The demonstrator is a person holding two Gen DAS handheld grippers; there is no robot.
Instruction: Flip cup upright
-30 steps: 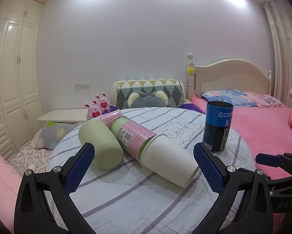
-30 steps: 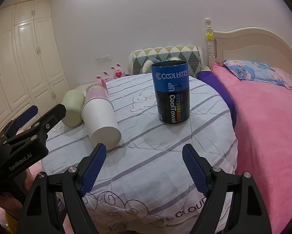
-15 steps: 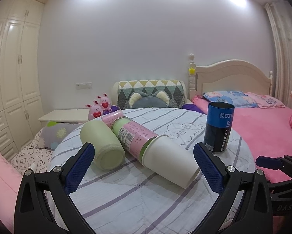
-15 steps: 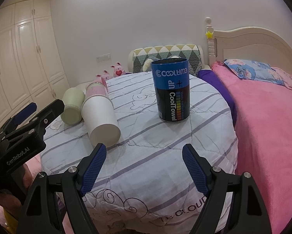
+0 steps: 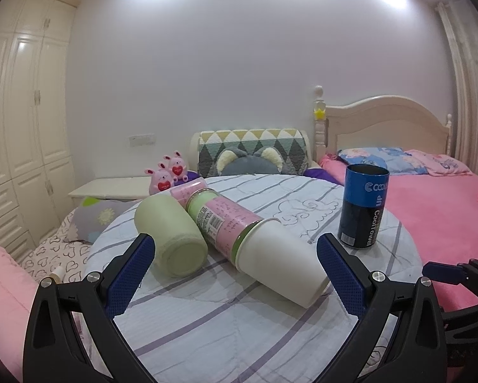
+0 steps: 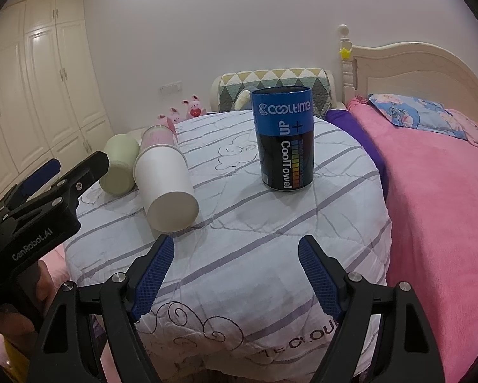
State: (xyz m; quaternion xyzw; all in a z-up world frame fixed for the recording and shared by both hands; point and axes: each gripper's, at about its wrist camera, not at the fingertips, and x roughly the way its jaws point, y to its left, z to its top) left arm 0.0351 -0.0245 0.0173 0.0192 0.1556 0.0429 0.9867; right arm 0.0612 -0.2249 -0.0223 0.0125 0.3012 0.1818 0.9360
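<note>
A white cup [image 5: 280, 268] lies on its side on the round table, its base toward me and its mouth over the end of a pink and green labelled container [image 5: 219, 220]. It also shows in the right wrist view [image 6: 165, 188]. A pale green cup [image 5: 172, 233] lies on its side to the left of it, also in the right wrist view [image 6: 119, 166]. My left gripper [image 5: 235, 271] is open, its fingers on either side of the lying cups, short of them. My right gripper [image 6: 235, 271] is open and empty over the table's near edge.
A blue and black CoolTowel can [image 6: 283, 140] stands upright on the table, right of the cups. The table [image 6: 270, 239] has a striped quilted cover. A pink bed [image 6: 446, 191] is close on the right. Pink bunny toys [image 5: 168, 175] and a cushioned chair back [image 5: 251, 153] stand behind.
Both grippers have drawn back and lowered slightly, so the cups and can sit a little farther off. Nothing on the table has moved.
</note>
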